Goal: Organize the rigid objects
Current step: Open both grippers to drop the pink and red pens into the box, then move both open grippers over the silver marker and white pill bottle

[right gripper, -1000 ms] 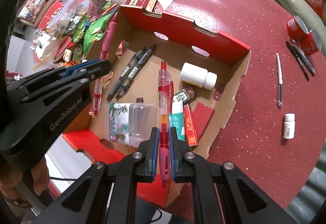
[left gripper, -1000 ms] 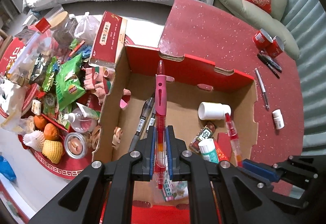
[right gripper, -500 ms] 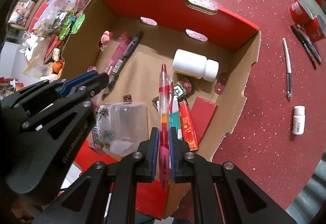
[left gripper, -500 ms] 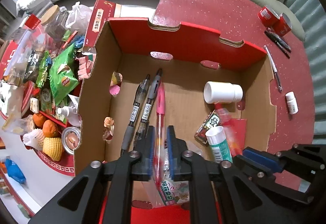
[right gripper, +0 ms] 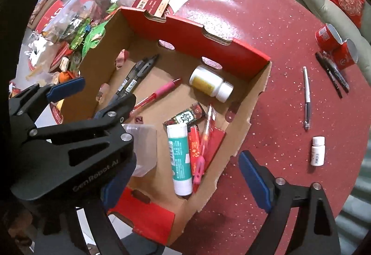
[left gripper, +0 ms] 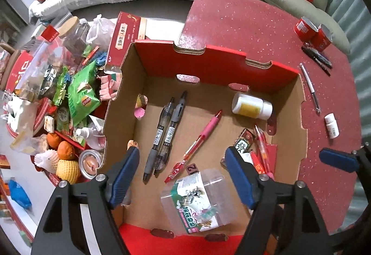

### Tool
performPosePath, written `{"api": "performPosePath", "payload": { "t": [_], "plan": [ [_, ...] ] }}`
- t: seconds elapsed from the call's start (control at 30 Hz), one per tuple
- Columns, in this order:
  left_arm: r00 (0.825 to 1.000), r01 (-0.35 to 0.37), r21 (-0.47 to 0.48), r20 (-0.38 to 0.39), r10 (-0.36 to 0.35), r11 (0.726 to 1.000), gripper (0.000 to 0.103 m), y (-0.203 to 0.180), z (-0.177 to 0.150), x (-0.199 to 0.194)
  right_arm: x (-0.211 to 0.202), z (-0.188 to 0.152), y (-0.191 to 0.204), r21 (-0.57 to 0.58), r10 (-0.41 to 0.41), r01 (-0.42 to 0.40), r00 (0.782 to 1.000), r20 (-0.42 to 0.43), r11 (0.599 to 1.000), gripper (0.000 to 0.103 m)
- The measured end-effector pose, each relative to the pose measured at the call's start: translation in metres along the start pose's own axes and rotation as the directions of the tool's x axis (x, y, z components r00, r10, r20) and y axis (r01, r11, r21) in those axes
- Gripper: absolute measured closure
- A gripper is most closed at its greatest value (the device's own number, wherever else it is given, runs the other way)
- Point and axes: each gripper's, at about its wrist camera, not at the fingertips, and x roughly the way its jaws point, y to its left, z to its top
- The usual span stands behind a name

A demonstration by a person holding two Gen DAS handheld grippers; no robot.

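An open cardboard box [left gripper: 208, 62] with red outer walls stands on the red table [left gripper: 243, 23]. Above it my left gripper [left gripper: 182, 155] is opening, with nothing between its pads. A pink pen [left gripper: 199, 141] lies loose on the box floor beside two black pens [left gripper: 164, 132]. My right gripper [right gripper: 183, 167] is opening too, over the box's near right part, also with nothing between its pads. A red pen [right gripper: 205, 136] lies below it on a lighter and a red packet, next to a teal glue stick [right gripper: 179, 157]. The left gripper [right gripper: 92, 97] shows at the left in the right wrist view.
The box also holds a white bottle [left gripper: 251, 106] and a clear plastic case [left gripper: 199, 199]. On the table to the right lie a silver pen [right gripper: 306, 97], a small white bottle [right gripper: 317, 150], black pens [right gripper: 334, 74] and red cups [right gripper: 336, 48]. Snack bags and fruit [left gripper: 69, 97] crowd the left.
Both grippers went from shut to open. The pink pen dropped from the left one onto the box floor. The red pen dropped from the right one onto the items at the box's right.
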Motion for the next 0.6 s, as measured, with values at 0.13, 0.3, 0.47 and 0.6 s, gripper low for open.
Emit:
{"api": "performPosePath", "payload": {
  "t": [0.13, 0.3, 0.47, 0.6],
  "plan": [
    [1.000, -0.013, 0.000, 0.004, 0.013, 1.000, 0.023, -0.003, -0.002, -0.003, -0.004, -0.006, -0.006, 0.026, -0.004, 0.004, 1.000, 0.008, 1.000, 0.012],
    [1.000, 0.000, -0.004, -0.013, 0.000, 1.000, 0.023, -0.006, -0.007, -0.009, -0.011, -0.018, -0.018, 0.085, 0.016, -0.016, 1.000, 0.007, 0.996, 0.012],
    [0.999, 0.042, 0.000, -0.031, -0.042, 0.999, 0.023, -0.014, -0.022, -0.019, -0.016, -0.050, -0.045, 0.179, 0.056, -0.055, 0.998, -0.001, 0.982, 0.012],
    [0.996, 0.067, 0.046, -0.063, -0.064, 0.997, 0.023, -0.034, -0.040, -0.021, -0.005, -0.092, -0.081, 0.318, 0.079, -0.057, 0.995, -0.056, 0.947, 0.012]
  ]
}}
